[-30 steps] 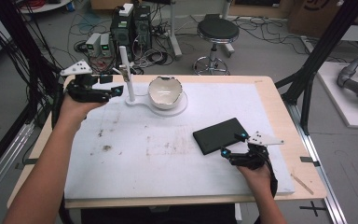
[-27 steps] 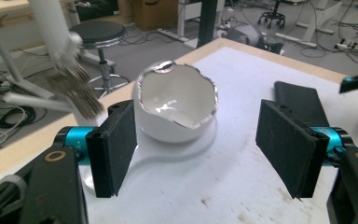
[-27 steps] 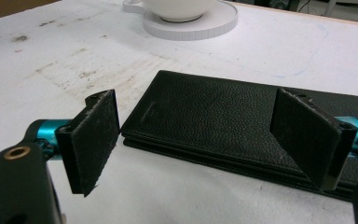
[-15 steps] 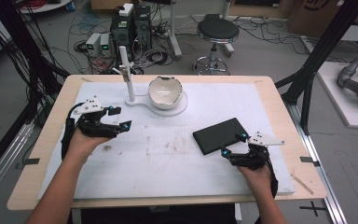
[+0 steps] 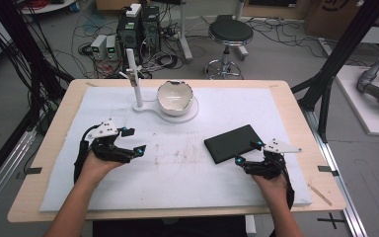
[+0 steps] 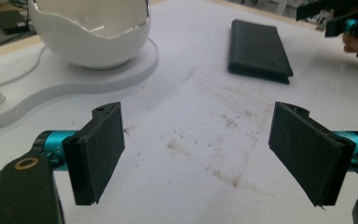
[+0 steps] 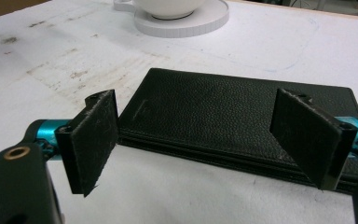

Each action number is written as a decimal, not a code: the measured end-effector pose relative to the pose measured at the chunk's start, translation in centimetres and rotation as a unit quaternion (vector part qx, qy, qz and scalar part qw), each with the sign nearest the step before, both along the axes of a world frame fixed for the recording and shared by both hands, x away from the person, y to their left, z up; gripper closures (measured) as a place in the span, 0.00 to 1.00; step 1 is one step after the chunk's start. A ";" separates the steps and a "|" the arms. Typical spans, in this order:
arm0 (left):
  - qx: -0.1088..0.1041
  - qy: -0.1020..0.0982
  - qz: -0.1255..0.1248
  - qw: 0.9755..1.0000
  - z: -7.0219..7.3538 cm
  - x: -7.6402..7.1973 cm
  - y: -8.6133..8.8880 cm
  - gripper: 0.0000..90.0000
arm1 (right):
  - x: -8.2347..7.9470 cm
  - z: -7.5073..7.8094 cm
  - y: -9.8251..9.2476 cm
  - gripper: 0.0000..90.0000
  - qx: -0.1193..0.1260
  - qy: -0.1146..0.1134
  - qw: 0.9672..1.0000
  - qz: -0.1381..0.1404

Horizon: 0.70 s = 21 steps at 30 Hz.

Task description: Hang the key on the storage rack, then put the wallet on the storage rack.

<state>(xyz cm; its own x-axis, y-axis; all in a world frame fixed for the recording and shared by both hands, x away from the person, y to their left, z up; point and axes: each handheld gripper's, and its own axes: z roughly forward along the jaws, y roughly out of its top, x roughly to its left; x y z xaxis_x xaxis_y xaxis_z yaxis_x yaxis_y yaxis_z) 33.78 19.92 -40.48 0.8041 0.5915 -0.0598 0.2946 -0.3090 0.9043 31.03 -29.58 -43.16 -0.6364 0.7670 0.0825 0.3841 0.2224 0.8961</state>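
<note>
White padded table (image 5: 187, 168): both grippers gape empty; right gripper (image 5: 249, 152), at the wallet's (image 5: 232, 143) four o'clock, risks shoving it away.

Black left claw (image 5: 132, 140), right claw (image 5: 248, 152): teal joints, grey triangular plates, textured pads.

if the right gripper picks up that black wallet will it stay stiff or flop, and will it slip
The wallet lies flat and folded, with stacked layers along its edge, so it would probably flex a little instead of drooping. Its grained, leather-like face should give the pads fair grip. Lying flat on the white mat, it may slide when nudged.
</note>
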 end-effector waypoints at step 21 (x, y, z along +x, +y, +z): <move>-0.008 0.004 -0.011 1.000 -0.4 -0.1 0.0 0.20 | -0.2 0.0 -0.3 0.18 0.002 0.003 1.000 -0.001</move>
